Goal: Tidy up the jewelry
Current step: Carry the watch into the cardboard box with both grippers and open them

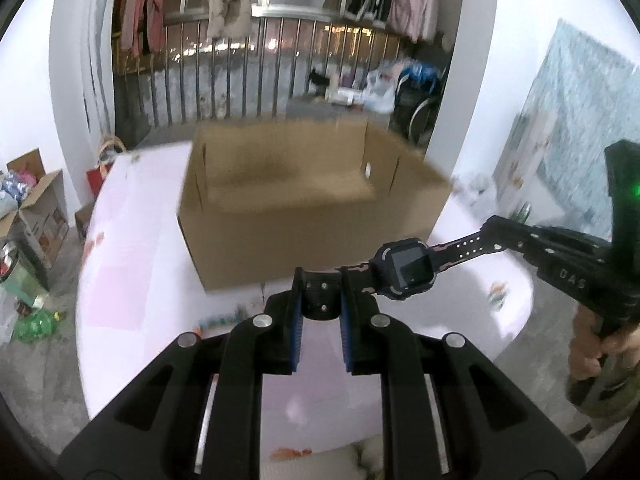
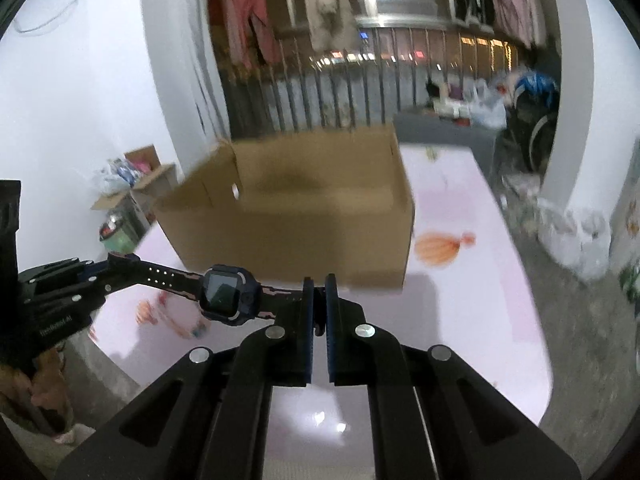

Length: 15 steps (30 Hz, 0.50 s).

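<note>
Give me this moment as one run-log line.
left gripper: shut on watch strap end | right gripper: shut on other strap end | watch: held over table | cardboard box: open behind

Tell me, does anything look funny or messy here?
The watch isn't lying anywhere: it hangs in the air above the table, stretched by its strap ends between the left gripper and the right gripper. The cardboard box sits open and looks undamaged. Nothing looks spilled.
</note>
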Motion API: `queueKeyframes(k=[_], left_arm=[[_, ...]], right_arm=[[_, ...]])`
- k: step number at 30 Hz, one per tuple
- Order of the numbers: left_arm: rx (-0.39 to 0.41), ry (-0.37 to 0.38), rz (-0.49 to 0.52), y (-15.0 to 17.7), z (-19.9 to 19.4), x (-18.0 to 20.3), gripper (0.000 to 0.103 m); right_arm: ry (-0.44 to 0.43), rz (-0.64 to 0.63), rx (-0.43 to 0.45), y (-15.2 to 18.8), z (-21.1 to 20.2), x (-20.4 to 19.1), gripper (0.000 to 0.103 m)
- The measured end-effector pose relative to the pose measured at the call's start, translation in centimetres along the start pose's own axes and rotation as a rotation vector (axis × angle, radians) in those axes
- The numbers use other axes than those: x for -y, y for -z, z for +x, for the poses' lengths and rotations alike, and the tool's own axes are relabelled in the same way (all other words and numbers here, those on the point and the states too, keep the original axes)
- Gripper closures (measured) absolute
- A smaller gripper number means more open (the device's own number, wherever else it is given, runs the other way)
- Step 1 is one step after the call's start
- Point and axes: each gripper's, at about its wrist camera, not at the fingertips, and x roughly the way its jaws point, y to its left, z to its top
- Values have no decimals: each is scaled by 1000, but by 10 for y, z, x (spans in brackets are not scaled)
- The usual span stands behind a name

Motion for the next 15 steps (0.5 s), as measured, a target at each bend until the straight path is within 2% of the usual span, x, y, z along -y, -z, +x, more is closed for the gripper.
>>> queueKeyframes(k=[4, 8, 10, 13, 15], left_arm=[[28, 23, -18, -48, -3, -15, 88], [20, 17, -13, -104, 21, -29, 88], [-36, 18, -25, -132, 54, -37, 88], [-112, 8, -22, -155, 101, -45, 88], [-168, 14, -34, -164, 134, -52, 88]], right_arm=[[-39, -34, 52, -56, 0, 3, 98], [-60, -61, 40, -111, 34, 7, 98], [-61, -60, 8, -132, 59, 11, 98], [-63, -49, -75, -158, 107, 19, 98], [-69, -15, -175, -168, 150, 29, 98]])
